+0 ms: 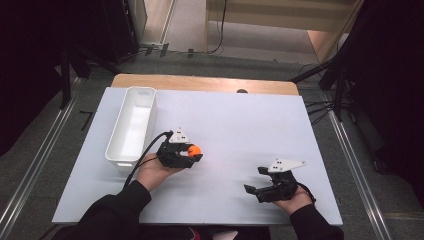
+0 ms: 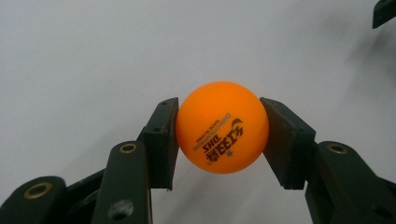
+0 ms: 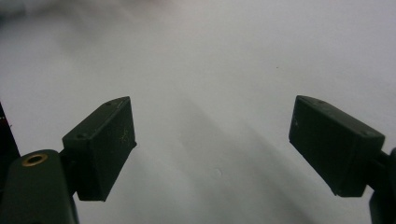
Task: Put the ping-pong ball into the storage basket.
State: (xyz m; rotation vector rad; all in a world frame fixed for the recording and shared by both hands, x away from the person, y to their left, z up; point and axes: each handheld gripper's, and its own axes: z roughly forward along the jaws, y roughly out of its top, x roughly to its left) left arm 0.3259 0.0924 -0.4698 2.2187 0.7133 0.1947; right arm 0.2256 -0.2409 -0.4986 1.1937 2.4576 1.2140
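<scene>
An orange ping-pong ball [image 2: 222, 127] with dark printed lettering sits squeezed between both pads of my left gripper [image 2: 219, 133], which is shut on it. From above, the ball [image 1: 194, 149] shows at the tip of the left gripper [image 1: 192, 153], just right of the white bin [image 1: 131, 125] and a little above the white board. My right gripper [image 1: 254, 181] rests low at the board's near right with its jaws pointing left. Its jaws stand wide apart in the right gripper view [image 3: 212, 140], with bare white surface between them.
The long white bin stands empty along the left side of the white board [image 1: 240, 125]. A wooden table edge [image 1: 200, 82] shows behind the board. Dark stands and cables [image 1: 325, 107] line the floor at right.
</scene>
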